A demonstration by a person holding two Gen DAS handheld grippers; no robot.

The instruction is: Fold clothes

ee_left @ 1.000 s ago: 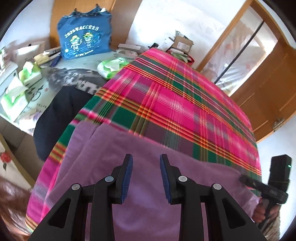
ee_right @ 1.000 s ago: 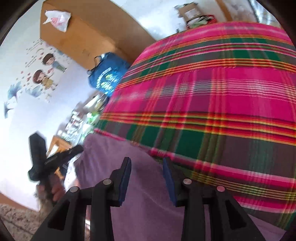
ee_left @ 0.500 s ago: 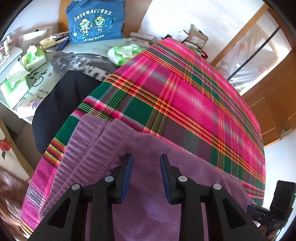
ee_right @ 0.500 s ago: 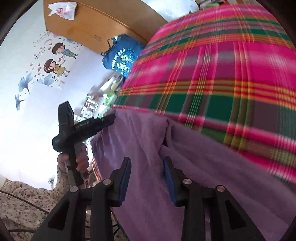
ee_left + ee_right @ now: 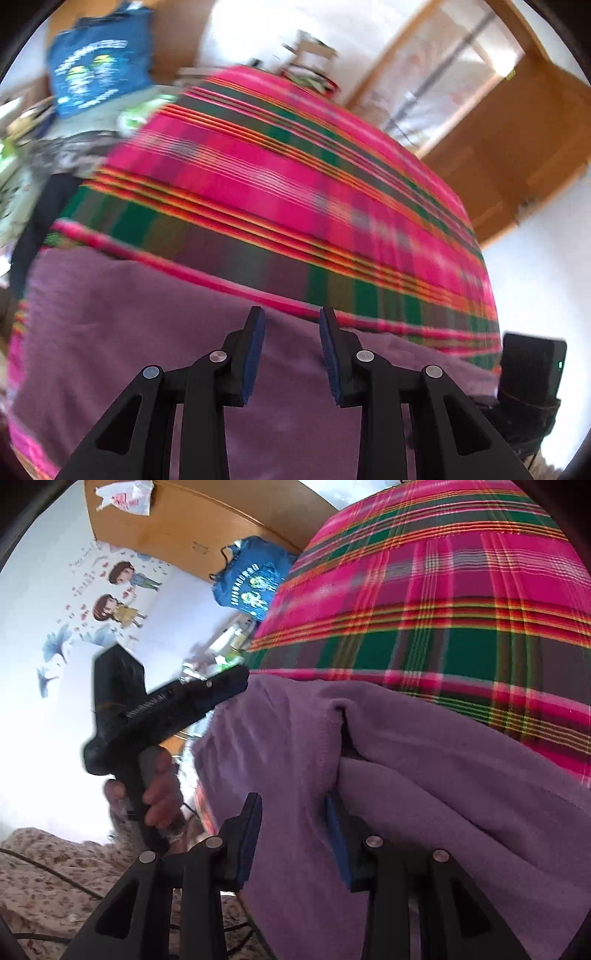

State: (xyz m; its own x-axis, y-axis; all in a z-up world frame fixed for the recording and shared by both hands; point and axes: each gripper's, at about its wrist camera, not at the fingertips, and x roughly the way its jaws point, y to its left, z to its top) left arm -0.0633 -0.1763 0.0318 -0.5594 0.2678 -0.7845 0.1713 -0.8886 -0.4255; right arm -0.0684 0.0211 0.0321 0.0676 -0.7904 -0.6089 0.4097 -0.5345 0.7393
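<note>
A soft purple garment (image 5: pixel 424 782) lies bunched at the near edge of the plaid cloth (image 5: pixel 295 206), both the left claw (image 5: pixel 291 354) & right claw (image 5: pixel 293 836) parted above it, gripping nothing; light, limp fleece, prob. best pinched at a hem or corner.

Blue bag (image 5: pixel 255 581): print too blurred to read; no other text.

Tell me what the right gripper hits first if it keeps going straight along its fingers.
Most likely the purple garment. The right gripper is open, and purple fabric fills the gap between its fingers, with a fold edge right ahead. The plaid cloth lies beyond it. How near the fabric is, the picture cannot say.
</note>
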